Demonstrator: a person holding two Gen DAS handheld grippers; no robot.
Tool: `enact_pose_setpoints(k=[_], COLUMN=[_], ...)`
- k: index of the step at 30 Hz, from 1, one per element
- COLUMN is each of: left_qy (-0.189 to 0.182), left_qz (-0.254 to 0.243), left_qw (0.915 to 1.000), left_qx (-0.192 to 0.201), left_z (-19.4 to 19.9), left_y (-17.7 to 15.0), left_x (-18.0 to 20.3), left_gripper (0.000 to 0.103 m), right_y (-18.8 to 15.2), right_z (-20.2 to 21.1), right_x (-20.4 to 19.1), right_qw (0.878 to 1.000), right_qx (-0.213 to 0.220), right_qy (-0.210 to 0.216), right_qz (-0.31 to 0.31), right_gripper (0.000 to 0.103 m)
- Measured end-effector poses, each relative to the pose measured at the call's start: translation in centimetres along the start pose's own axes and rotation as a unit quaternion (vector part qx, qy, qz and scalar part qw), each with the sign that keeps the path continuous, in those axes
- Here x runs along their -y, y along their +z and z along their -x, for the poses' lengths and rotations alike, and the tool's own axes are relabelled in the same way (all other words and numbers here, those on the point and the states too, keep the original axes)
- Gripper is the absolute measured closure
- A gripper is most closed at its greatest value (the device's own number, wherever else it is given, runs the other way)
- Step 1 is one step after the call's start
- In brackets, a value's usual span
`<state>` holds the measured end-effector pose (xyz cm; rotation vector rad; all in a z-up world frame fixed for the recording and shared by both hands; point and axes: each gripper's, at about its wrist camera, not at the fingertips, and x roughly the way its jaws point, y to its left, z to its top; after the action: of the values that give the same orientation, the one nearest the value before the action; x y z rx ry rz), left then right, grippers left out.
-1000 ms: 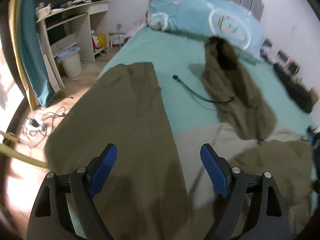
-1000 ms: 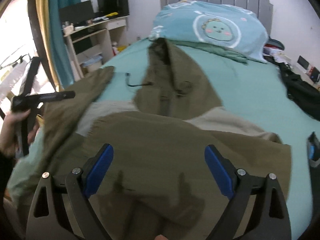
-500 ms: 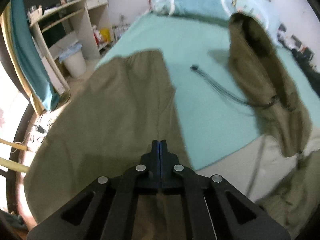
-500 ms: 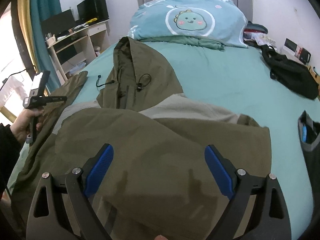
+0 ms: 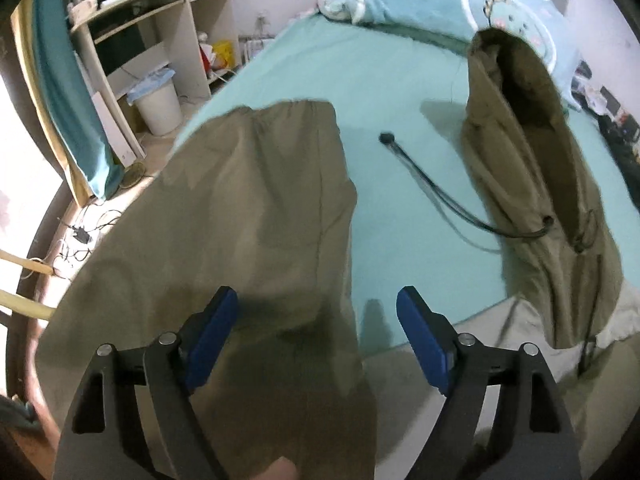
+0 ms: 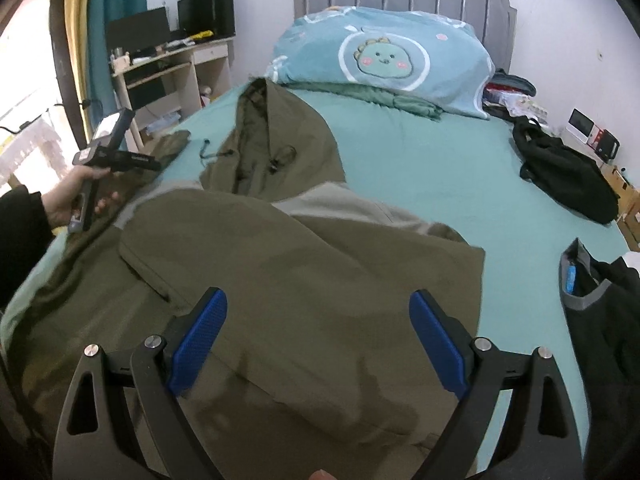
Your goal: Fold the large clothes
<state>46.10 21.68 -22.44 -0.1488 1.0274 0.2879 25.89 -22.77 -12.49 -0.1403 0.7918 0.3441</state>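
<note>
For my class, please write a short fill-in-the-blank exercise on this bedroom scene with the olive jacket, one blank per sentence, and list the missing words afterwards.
1. The olive jacket lies spread on a bed with a ____ coloured sheet.
2. Both the left gripper and the right gripper have their jaws ____.
3. The pillow near the headboard shows a cartoon ____.
4. The black drawcord runs from the jacket's ____ onto the sheet.

Missing words: teal (green); open; dinosaur; hood

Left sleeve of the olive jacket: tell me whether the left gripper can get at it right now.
Probably yes. The left gripper is open, its fingers straddling the left sleeve, which lies flat on the bed with nothing covering it.
</note>
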Motion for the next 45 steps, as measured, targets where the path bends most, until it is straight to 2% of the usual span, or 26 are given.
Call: enact_pose_setpoints(k=[3, 4, 5, 6, 7, 8, 9, 12, 14, 17, 22, 25, 28, 30, 32, 33, 34, 36, 39, 41, 43, 45], left_qy=[0.032, 0.024, 0.018, 0.009, 0.026, 0.036, 0.027, 0.024, 0.014, -0.024, -0.09, -0.145, -0.217, -0.252, -0.257, -0.263, -0.273, -0.279, -0.304, -0.303, -0.293, -0.277], left_qz=[-0.038, -0.035, -0.035, -0.043, -0.054, -0.065, -0.069, -0.075, -0.07, -0.075, -0.111, -0.131, -0.142, -0.156, -0.186, -0.191, -0.192, -0.191, -0.193, -0.194, -0.185, -0.164], left_qw=[0.9983, 0.999, 0.9991, 0.999, 0.9982, 0.9973, 0.9973, 0.9958, 0.9938, 0.9856, 0.9635, 0.9492, 0.933, 0.929, 0.935, 0.9379, 0.94, 0.9407, 0.9329, 0.9332, 0.9378, 0.9464], left_qx=[-0.03, -0.014, -0.016, -0.011, -0.006, -0.001, 0.005, 0.045, 0.085, 0.149, 0.226, 0.247, 0.25, 0.222, 0.158, 0.121, 0.071, 0.028, 0.005, 0.006, 0.009, 0.026], left_z=[-2.6, -2.4, -2.4, -2.0, -1.6, -1.2, -0.6, 3.0, 7.0, 13.4, 23.4, 27.8, 31.0, 31.1, 28.9, 27.4, 25.3, 23.7, 23.6, 24.5, 24.8, 24.8], left_y=[0.0, 0.0, 0.1, 0.1, 0.2, 0.2, 0.0, -0.9, -1.4, -2.3, -4.8, -6.9, -9.6, -11.7, -13.5, -14.2, -15.7, -17.7, -20.7, -22.1, -22.7, -22.8], left_x=[1.0, 0.9, 0.8, 1.0, 1.2, 1.5, 1.6, 1.8, 2.0, 3.1, 8.4, 12.4, 15.9, 18.8, 22.1, 22.8, 23.5, 23.6, 21.0, 18.6, 15.7, 11.7], left_gripper=[0.018, 0.023, 0.03, 0.061, 0.101, 0.1, 0.1, 0.101, 0.101, 0.101, 0.101, 0.101, 0.101, 0.1, 0.1, 0.091, 0.077, 0.06, 0.047, 0.045, 0.044, 0.044], right_y=[-0.4, -0.5, -0.6, -0.7, -0.9, -1.1, -1.2, -1.7, -1.9, -2.1, -2.7, -3.5, -4.9, -6.1, -7.3, -8.0, -8.3, -8.7, -8.9, -8.4, -8.2, -7.4], right_z=[-1.1, -1.6, -2.0, -2.2, -2.6, -3.1, -3.4, -3.2, -2.4, -0.5, 3.2, 5.5, 7.4, 7.6, 7.1, 6.7, 6.6, 5.8, 4.9, 3.4, 2.1, 0.1], right_x=[1.1, 1.5, 1.8, 2.0, 2.3, 2.7, 3.0, 4.3, 4.7, 5.2, 6.6, 7.8, 9.2, 9.7, 9.9, 9.9, 9.8, 9.4, 9.1, 8.6, 8.3, 7.4], right_qw=[1.0, 1.0, 1.0, 1.0, 0.999, 0.998, 0.997, 0.995, 0.995, 0.996, 0.995, 0.994, 0.991, 0.988, 0.986, 0.985, 0.985, 0.985, 0.984, 0.982, 0.98, 0.978], right_qx=[-0.009, -0.01, -0.012, -0.015, -0.02, -0.028, -0.033, -0.036, -0.032, -0.022, -0.004, 0.012, 0.026, 0.022, 0.012, 0.003, -0.001, -0.011, -0.022, -0.031, -0.038, -0.048], right_qy=[-0.003, -0.005, -0.008, -0.013, -0.025, -0.047, -0.057, -0.052, -0.05, -0.05, -0.041, -0.035, -0.025, -0.012, -0.005, -0.003, -0.001, 0.005, 0.02, 0.03, 0.042, 0.05], right_qz=[-0.012, -0.016, -0.02, -0.024, -0.028, -0.033, -0.039, -0.071, -0.077, -0.077, -0.09, -0.105, -0.132, -0.15, -0.164, -0.17, -0.173, -0.173, -0.178, -0.181, -0.19, -0.194], right_gripper=[0.011, 0.011, 0.011, 0.011, 0.011, 0.011, 0.011, 0.011, 0.011, 0.011, 0.011, 0.011, 0.011, 0.011, 0.011, 0.011, 0.011, 0.011, 0.011, 0.011, 0.011, 0.011])
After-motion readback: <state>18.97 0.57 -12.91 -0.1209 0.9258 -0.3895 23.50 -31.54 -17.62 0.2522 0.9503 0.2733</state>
